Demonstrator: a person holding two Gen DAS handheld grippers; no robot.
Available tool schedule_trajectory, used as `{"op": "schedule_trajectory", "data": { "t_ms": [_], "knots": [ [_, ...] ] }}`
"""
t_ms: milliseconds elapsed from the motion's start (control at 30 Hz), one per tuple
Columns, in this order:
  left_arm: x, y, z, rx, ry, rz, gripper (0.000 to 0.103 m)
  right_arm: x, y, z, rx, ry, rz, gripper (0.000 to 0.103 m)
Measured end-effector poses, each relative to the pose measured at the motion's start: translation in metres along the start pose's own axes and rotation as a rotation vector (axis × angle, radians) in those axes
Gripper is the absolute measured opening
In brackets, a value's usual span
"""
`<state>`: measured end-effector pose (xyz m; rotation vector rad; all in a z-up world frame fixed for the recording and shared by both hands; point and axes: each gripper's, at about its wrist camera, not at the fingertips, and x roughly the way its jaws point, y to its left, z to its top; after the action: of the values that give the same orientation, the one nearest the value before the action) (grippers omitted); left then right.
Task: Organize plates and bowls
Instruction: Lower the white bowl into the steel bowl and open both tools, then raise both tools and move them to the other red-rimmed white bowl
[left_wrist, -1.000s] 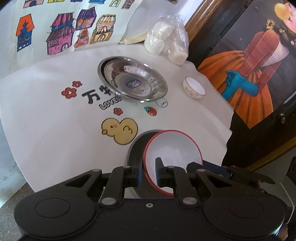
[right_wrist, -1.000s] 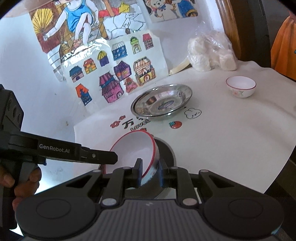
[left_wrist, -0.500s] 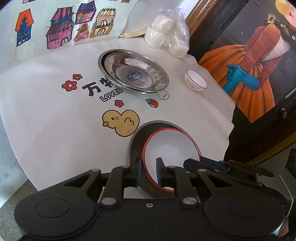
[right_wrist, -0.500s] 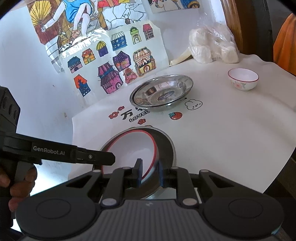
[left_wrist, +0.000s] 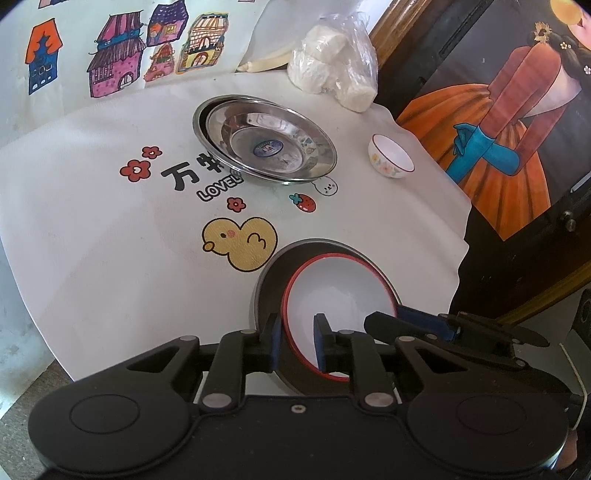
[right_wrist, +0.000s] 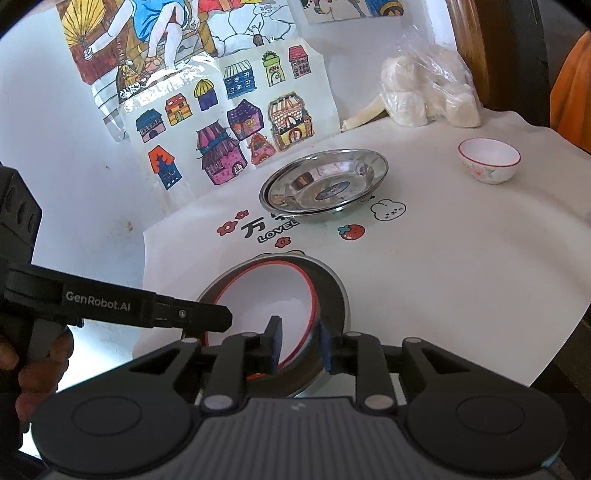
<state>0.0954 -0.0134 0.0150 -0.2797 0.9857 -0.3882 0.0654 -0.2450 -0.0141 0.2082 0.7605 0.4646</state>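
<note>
The red-rimmed bowl (left_wrist: 340, 295) is straddled at its near rim by both opening grippers, left gripper (left_wrist: 297, 341) and right gripper (right_wrist: 300, 345), pads parting.

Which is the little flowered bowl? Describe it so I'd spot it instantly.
Start at the white tablecloth, find the shiny steel plates, then look right. The small bowl stands alone there: white, red-rimmed, flowers painted outside, far smaller than the red-rimmed bowl near the grippers.
</note>
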Motion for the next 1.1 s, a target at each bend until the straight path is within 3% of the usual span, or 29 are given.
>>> {"op": "schedule_trajectory", "data": {
  "t_ms": [233, 433, 533, 700, 867, 1000, 1100],
  "knots": [
    [-0.005, -0.001, 0.001, 0.008, -0.019, 0.006, 0.021, -0.007, 0.005, 0.005, -0.042, -0.041, -0.015, 0.028],
    [-0.013, -0.004, 0.009, 0.010, -0.068, 0.012, 0.037, -0.011, 0.005, 0.008, -0.055, -0.065, 0.005, 0.034],
    [-0.012, -0.007, 0.015, 0.011, -0.089, 0.021, 0.050, -0.013, 0.003, 0.010, -0.053, -0.076, 0.009, 0.040],
    [-0.007, -0.013, 0.029, 0.011, -0.115, 0.046, 0.076, -0.019, -0.007, 0.013, -0.044, -0.109, 0.002, 0.054],
    [0.000, -0.028, 0.051, 0.044, -0.161, 0.074, 0.098, -0.029, -0.028, 0.020, -0.004, -0.159, -0.025, 0.074],
    [0.011, -0.045, 0.073, 0.077, -0.189, 0.081, 0.101, -0.036, -0.051, 0.028, 0.029, -0.214, -0.060, 0.093],
    [0.025, -0.058, 0.088, 0.089, -0.231, 0.079, 0.102, -0.039, -0.069, 0.034, 0.037, -0.250, -0.093, 0.100]
  ]
}}
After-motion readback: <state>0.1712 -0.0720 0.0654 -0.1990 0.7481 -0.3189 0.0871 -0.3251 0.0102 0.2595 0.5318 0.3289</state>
